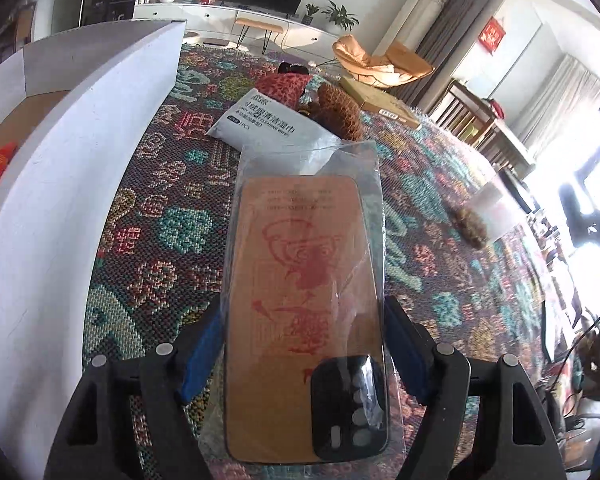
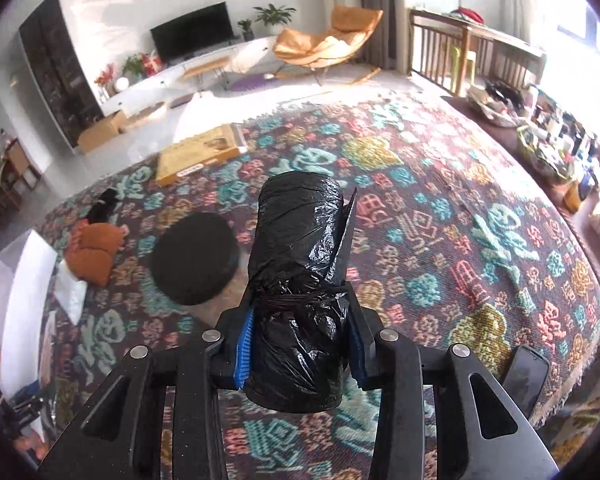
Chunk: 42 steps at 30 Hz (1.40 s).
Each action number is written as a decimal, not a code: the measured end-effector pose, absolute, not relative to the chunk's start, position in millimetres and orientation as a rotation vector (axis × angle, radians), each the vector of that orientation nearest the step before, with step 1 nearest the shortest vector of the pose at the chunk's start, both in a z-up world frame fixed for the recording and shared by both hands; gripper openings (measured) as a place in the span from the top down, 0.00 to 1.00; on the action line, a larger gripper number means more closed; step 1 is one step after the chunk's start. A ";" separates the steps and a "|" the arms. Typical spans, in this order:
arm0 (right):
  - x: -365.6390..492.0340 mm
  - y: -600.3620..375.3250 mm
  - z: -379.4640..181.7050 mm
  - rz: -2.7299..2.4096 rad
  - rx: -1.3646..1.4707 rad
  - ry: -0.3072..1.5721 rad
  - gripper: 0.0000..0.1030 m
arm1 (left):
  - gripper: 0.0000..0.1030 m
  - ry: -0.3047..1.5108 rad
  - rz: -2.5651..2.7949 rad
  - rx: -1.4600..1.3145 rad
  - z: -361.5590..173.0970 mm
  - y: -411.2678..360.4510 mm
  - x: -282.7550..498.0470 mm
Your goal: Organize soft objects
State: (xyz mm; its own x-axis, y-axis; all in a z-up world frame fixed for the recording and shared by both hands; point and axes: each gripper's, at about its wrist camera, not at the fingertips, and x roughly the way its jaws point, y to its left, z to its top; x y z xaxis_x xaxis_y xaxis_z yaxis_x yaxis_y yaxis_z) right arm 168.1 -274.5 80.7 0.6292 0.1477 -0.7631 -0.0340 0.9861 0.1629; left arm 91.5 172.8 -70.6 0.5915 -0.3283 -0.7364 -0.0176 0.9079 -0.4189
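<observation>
My left gripper (image 1: 304, 344) is shut on a tan phone case in a clear plastic sleeve (image 1: 304, 280) with a red drawing on it, held above the patterned blanket (image 1: 160, 208). Beyond it lie a white pack of cleaning wipes (image 1: 268, 120), a red patterned pouch (image 1: 284, 84) and a brown spiky plush (image 1: 340, 112). My right gripper (image 2: 300, 344) is shut on a black roll of rubbish bags (image 2: 300, 272), held above the blanket (image 2: 440, 240). An orange soft item (image 2: 94, 254) and a black round pad (image 2: 196, 258) lie to its left.
A white box (image 1: 60, 168) with tall walls stands at the left, with a red item inside it; it also shows in the right wrist view (image 2: 16, 300). A flat cardboard box (image 2: 200, 156) lies far back. A dark phone (image 2: 526, 376) lies at the blanket's right edge. A small brown fuzzy item (image 1: 472, 226) sits at the right.
</observation>
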 end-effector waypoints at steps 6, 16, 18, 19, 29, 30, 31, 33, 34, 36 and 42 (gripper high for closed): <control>146.6 -95.3 115.4 0.556 0.163 0.894 0.61 | 0.27 0.750 -0.103 -0.455 9.4 244.2 42.8; 84.6 187.0 64.8 1.094 0.118 1.081 0.34 | 0.09 0.816 0.529 -0.327 7.2 404.6 -22.4; 74.5 188.6 52.4 1.087 0.084 1.066 0.34 | 0.09 0.821 0.594 -0.324 1.0 414.0 -30.7; 71.4 179.3 48.3 1.077 0.076 1.046 0.34 | 0.09 0.805 0.606 -0.329 1.0 413.8 -34.7; 113.1 -25.2 -62.8 0.311 -0.230 0.921 0.29 | 0.08 0.682 0.099 -0.299 28.7 262.5 11.3; 119.5 -46.6 -71.9 0.247 -0.226 0.928 0.29 | 0.07 0.695 0.029 -0.287 26.6 237.8 20.1; 125.2 -64.7 -77.9 0.194 -0.217 0.931 0.29 | 0.03 0.714 -0.036 -0.281 22.3 213.7 29.6; 132.8 -92.2 -87.6 0.111 -0.206 0.916 0.29 | 0.01 0.770 -0.140 -0.274 6.6 167.6 48.7; 134.2 -101.6 -87.4 0.075 -0.201 0.908 0.29 | 0.01 0.812 -0.175 -0.268 -3.6 145.8 60.1; 138.4 -115.2 -92.9 0.023 -0.189 0.898 0.29 | 0.01 0.887 -0.217 -0.247 -28.7 108.4 78.8; 137.3 -127.4 -91.8 0.031 -0.132 0.876 0.27 | 0.01 0.956 -0.112 -0.107 -84.1 75.8 117.0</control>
State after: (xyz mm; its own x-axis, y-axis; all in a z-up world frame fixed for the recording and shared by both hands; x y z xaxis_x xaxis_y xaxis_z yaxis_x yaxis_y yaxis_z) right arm 137.3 -127.3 -91.8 0.6403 -0.0272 -0.7677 -0.0811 0.9914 -0.1027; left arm 117.0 75.8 -84.1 0.5719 -0.1428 -0.8078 0.0486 0.9889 -0.1405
